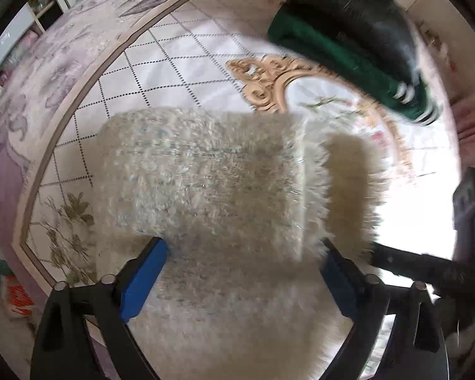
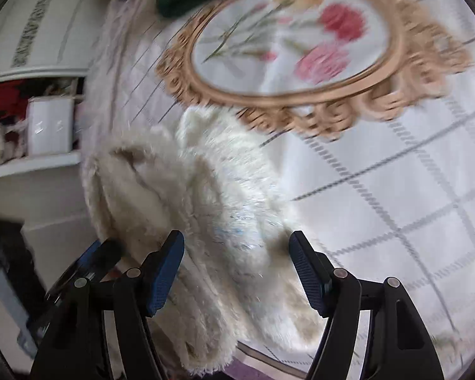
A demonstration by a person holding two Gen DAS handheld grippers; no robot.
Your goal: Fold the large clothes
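A fluffy cream-white garment (image 1: 205, 183) lies folded on a bed with a white quilted cover (image 1: 180, 50). In the left wrist view my left gripper (image 1: 243, 253) is open, its blue pads standing on either side of the garment's near edge. In the right wrist view the same garment (image 2: 205, 196) lies bunched and hangs over the bed's edge. My right gripper (image 2: 236, 253) is open above it, holding nothing. The left gripper's blue finger (image 2: 91, 253) shows at the lower left of the right wrist view, against the garment. Both views are motion-blurred.
A dark green and black pile of clothes (image 1: 348, 31) lies at the bed's far side. A gold oval frame with printed flowers (image 2: 288, 38) marks the cover's middle. A white shelf unit with folded items (image 2: 44, 126) stands beside the bed. The bed's purple border (image 1: 47, 72) runs along the left.
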